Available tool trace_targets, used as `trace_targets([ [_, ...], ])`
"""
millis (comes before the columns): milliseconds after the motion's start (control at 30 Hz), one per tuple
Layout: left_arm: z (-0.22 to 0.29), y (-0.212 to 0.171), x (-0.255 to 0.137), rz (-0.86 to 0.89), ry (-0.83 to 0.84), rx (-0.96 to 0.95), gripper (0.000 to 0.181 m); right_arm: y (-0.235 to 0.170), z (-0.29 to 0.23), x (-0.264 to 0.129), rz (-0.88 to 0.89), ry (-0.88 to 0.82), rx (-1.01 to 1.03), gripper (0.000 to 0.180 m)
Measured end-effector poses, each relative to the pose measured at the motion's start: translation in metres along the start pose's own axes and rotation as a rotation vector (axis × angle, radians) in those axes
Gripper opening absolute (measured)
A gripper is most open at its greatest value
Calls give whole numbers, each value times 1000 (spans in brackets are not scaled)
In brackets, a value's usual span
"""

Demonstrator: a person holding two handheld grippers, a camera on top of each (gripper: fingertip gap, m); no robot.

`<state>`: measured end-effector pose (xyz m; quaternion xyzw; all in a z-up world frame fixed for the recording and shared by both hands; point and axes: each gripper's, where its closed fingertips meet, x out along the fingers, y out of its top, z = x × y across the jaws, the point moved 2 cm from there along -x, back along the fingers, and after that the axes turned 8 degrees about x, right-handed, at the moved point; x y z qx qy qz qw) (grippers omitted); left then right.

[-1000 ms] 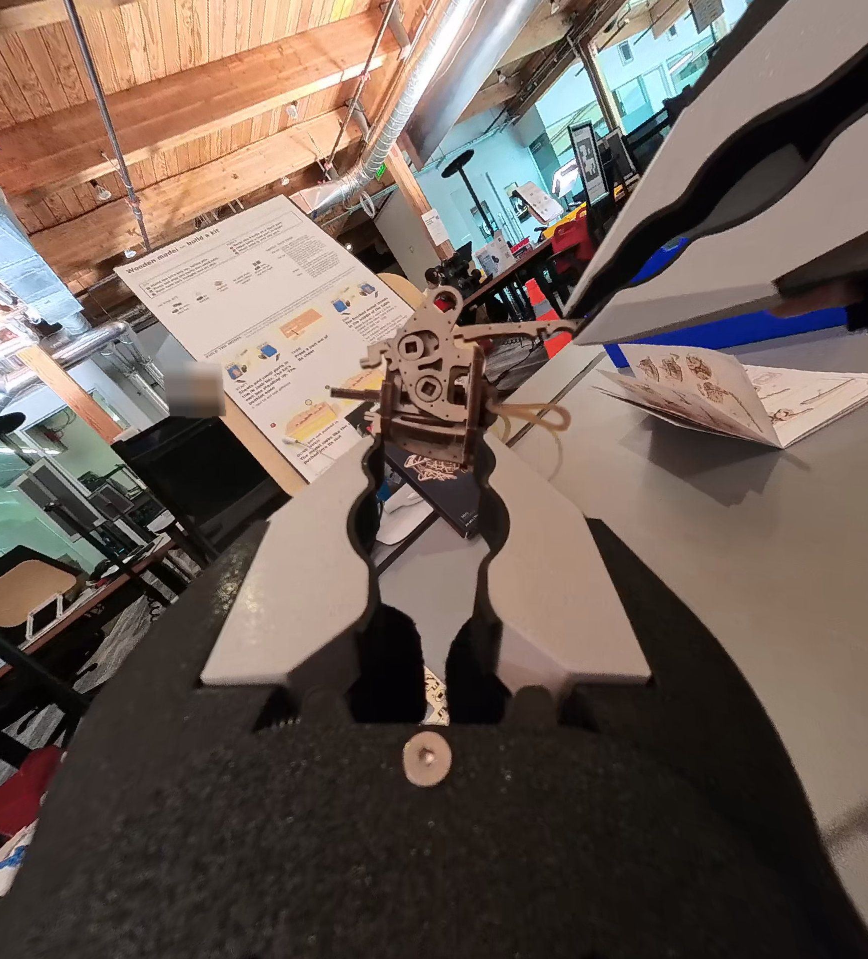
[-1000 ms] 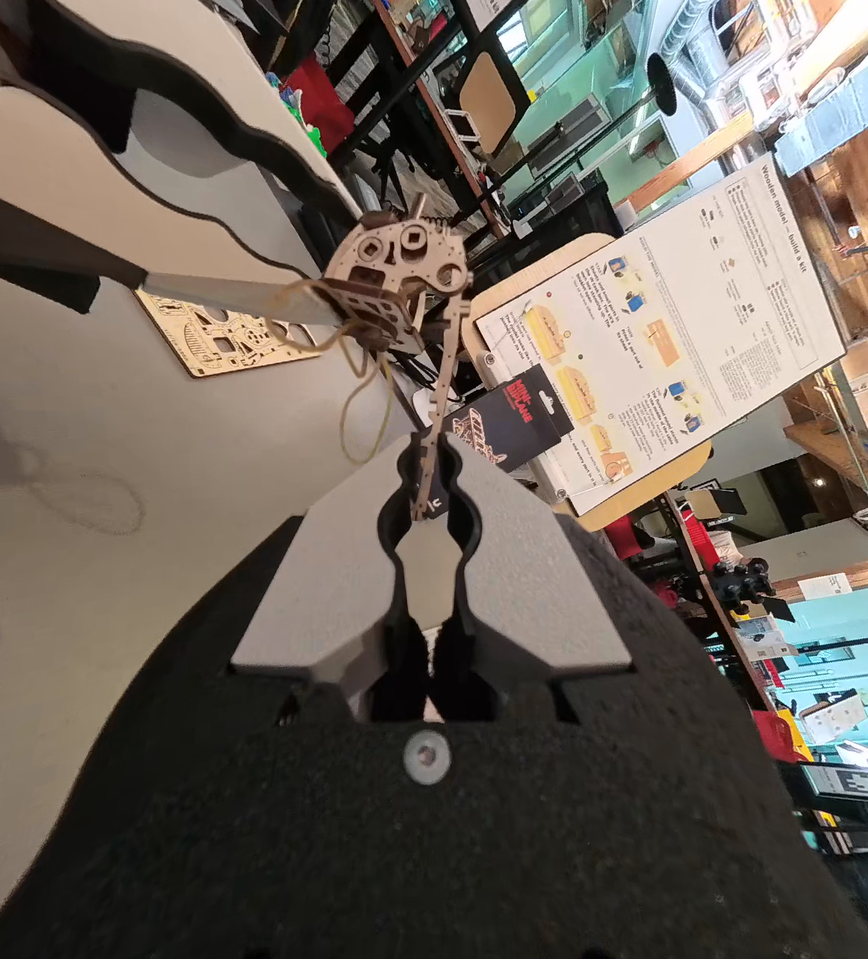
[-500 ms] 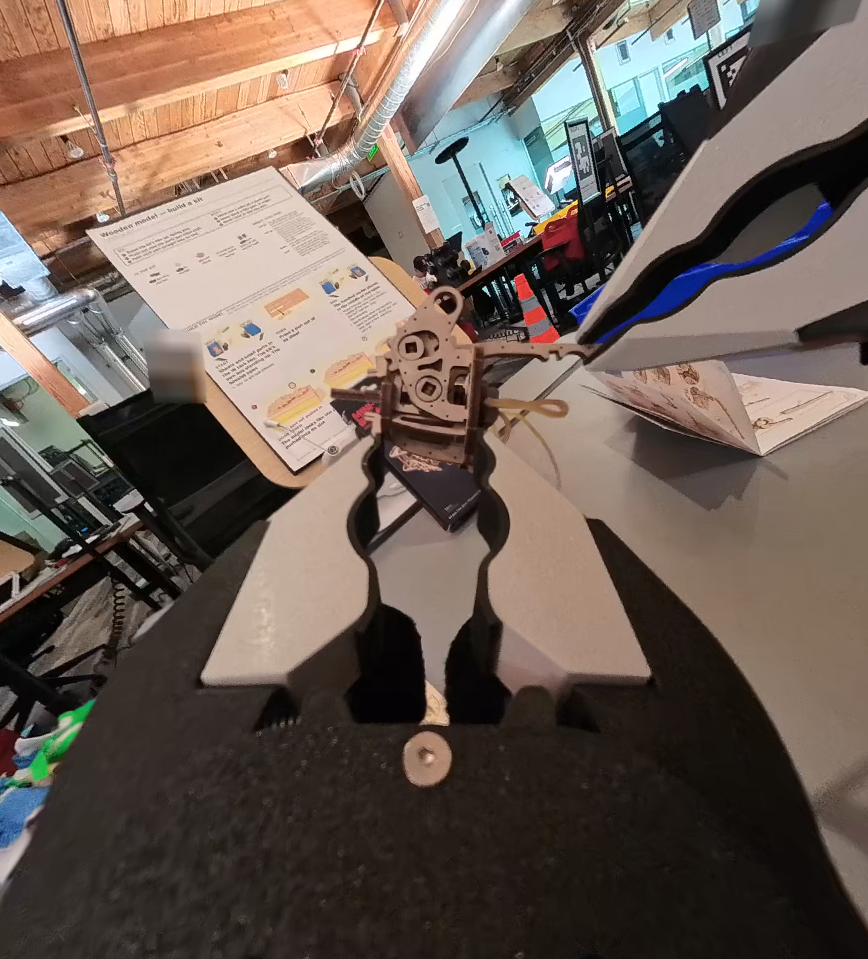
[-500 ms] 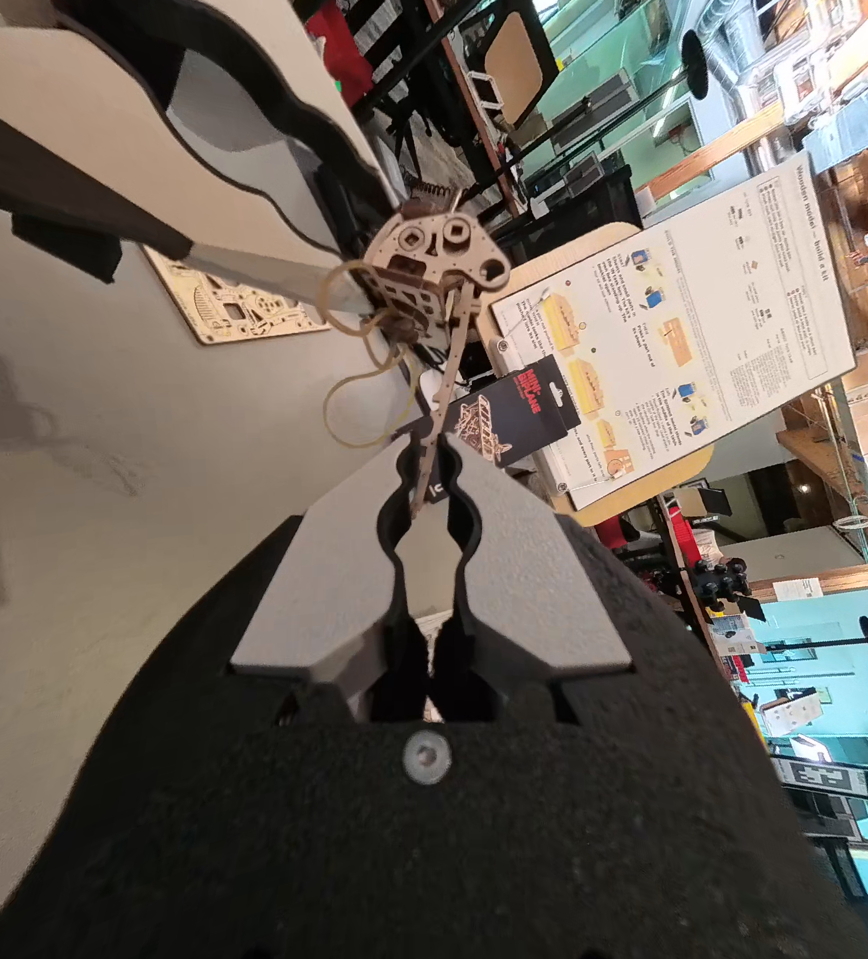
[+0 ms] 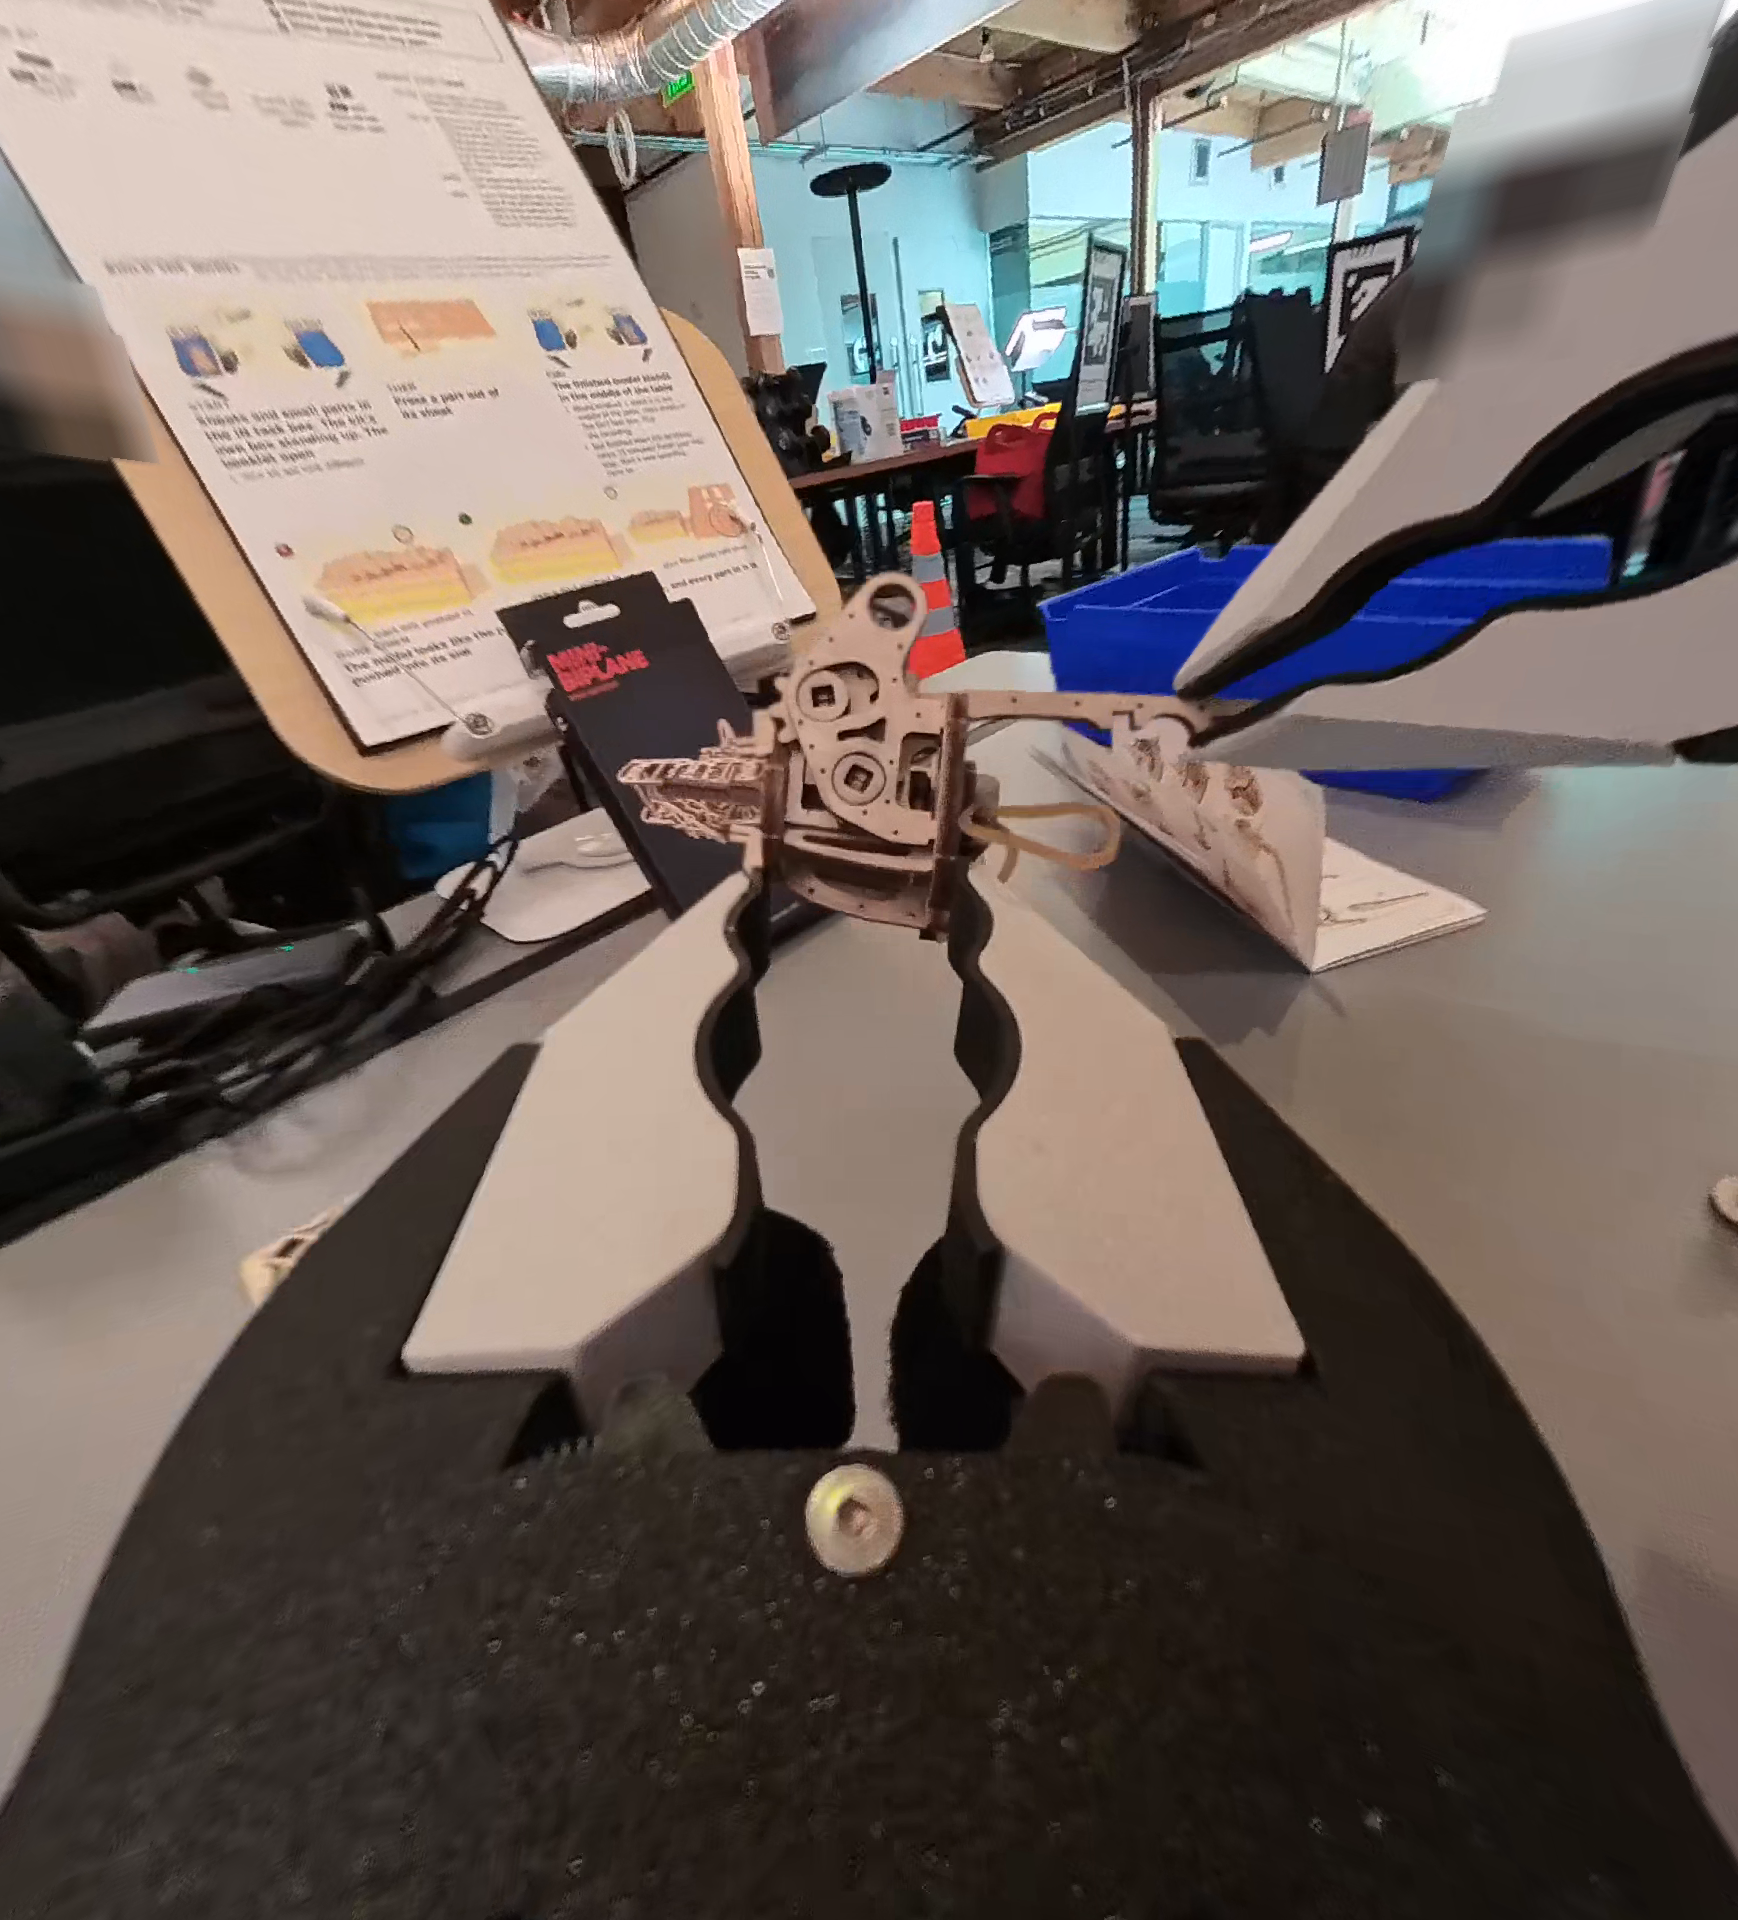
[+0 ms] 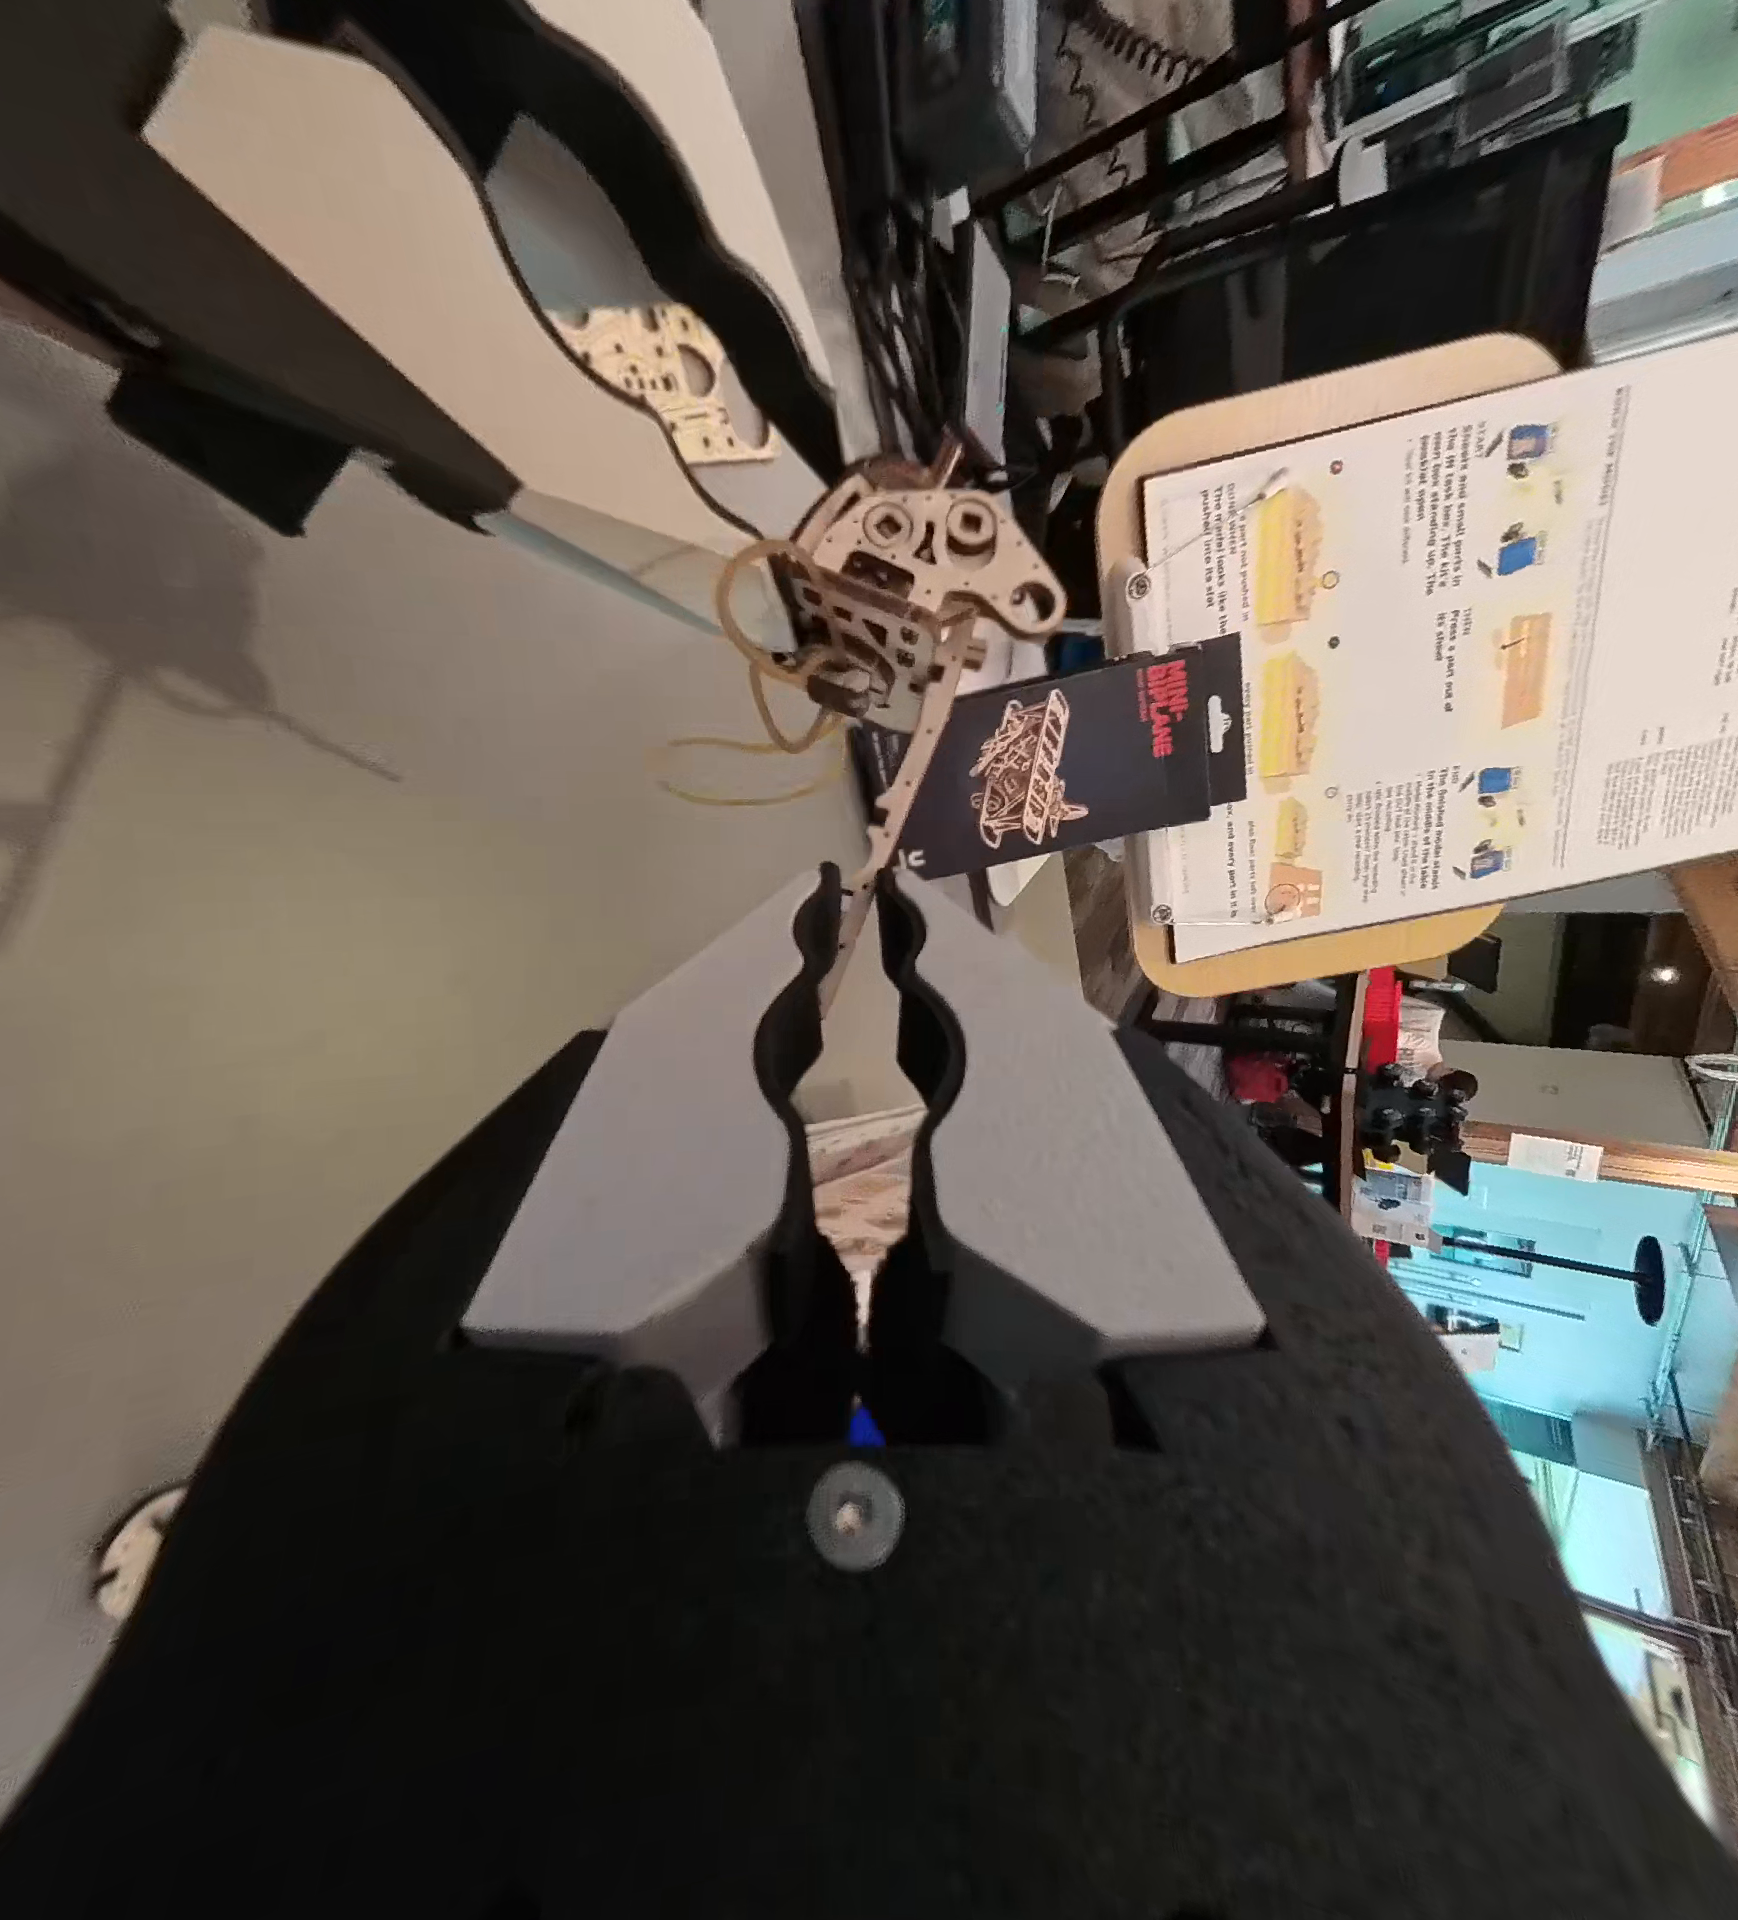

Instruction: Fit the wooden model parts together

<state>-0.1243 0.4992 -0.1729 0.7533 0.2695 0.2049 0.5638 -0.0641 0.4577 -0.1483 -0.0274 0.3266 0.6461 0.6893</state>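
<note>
From the left wrist view, the wooden model assembly [image 5: 870,774] is seen clamped between the tips of the left gripper [image 5: 849,904], held up above the grey table [image 5: 1467,1091]. A thin wooden strut [image 5: 1062,709] is seen reaching out from the assembly's right side, and its far end is pinched by the right gripper [image 5: 1197,707], which comes in from the upper right. A rubber band [image 5: 1052,836] is draped loose off the assembly. Behind, a dark kit package [image 5: 626,727] is propped in front of an instruction board [image 5: 356,343]; a folded instruction leaflet [image 5: 1260,842] and a blue bin [image 5: 1364,613] are found to the right.

Over to the right wrist view: the strut [image 6: 901,790] is gripped at its near end, the right gripper [image 6: 852,894] closed tight on it. The assembly [image 6: 896,592] is carried at the strut's far end, where it is met by the left gripper [image 6: 740,613] from the upper left. The rubber band [image 6: 751,717] is seen looping down beneath. A wooden parts sheet [image 6: 667,395] is glimpsed flat on the table [image 6: 325,935] past the left gripper's fingers. The package [image 6: 1073,769] and board [image 6: 1467,644] are placed just beyond.
</note>
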Motion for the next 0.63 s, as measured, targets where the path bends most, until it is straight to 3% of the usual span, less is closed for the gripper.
trace_targets([
  [633,4,4,-1,65,-94,-157,32,4,-1,-8,-105,-10,-183,6],
])
